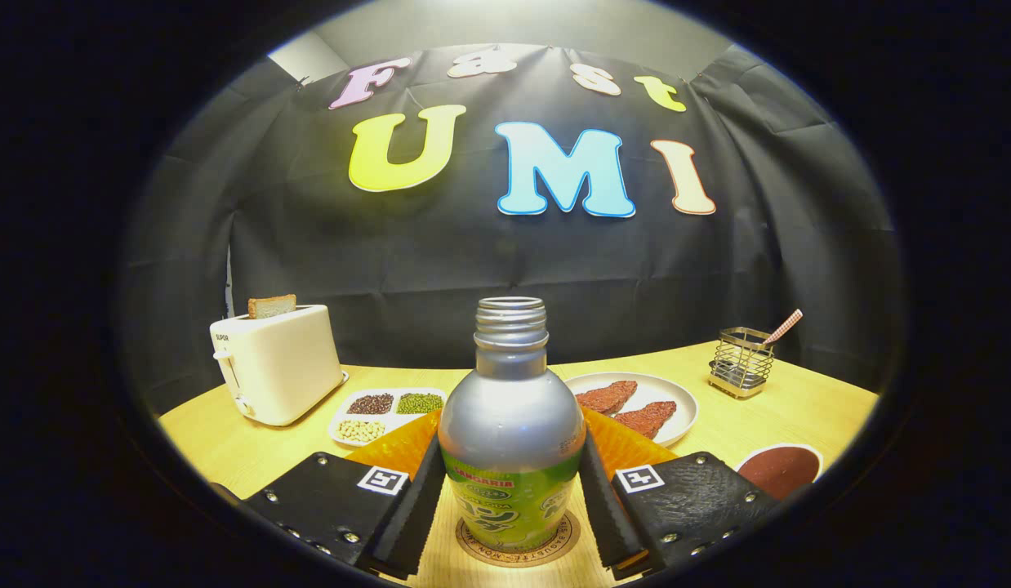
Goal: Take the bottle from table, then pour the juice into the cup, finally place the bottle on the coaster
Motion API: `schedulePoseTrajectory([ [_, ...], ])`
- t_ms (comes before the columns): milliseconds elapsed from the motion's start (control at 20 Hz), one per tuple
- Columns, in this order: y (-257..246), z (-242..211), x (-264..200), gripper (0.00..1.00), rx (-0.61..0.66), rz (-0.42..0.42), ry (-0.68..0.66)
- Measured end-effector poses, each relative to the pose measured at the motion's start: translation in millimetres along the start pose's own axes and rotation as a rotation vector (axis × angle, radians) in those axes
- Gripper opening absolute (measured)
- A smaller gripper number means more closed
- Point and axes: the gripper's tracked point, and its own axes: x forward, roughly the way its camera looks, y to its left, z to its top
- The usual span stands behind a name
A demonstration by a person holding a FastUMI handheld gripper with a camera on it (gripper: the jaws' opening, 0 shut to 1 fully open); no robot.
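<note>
A silver bottle with a green label and an open threaded neck stands upright on a round cork coaster on the wooden table. My gripper holds it, one finger against each side of the bottle's body. A white cup filled with dark reddish-brown liquid sits to the right, beside the right finger. The bottle's base hides most of the coaster.
Beyond the fingers lie a divided tray of beans and a white plate with two brown slices. A cream toaster with toast stands at the back left, a wire holder at the back right.
</note>
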Motion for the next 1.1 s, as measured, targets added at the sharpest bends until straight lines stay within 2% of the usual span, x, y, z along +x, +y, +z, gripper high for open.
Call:
schedulePoseTrajectory([
  [150, -0.6, -0.3, -4.6, 0.84, -0.006, -0.009, 0.013],
  [200, 2.0, 4.4, -6.9, 1.0, 0.006, 0.005, 0.001],
  [450, -9.2, 47.4, -29.0, 0.98, -0.024, 0.002, -0.057],
  [700, -3.3, 116.8, -63.7, 0.98, -0.038, 0.083, -0.099],
  [900, -11.2, 179.4, -95.8, 0.98, -0.081, 0.083, -0.147],
  [1100, -21.2, 211.4, -122.3, 0.98, -0.068, 0.086, -0.145],
])
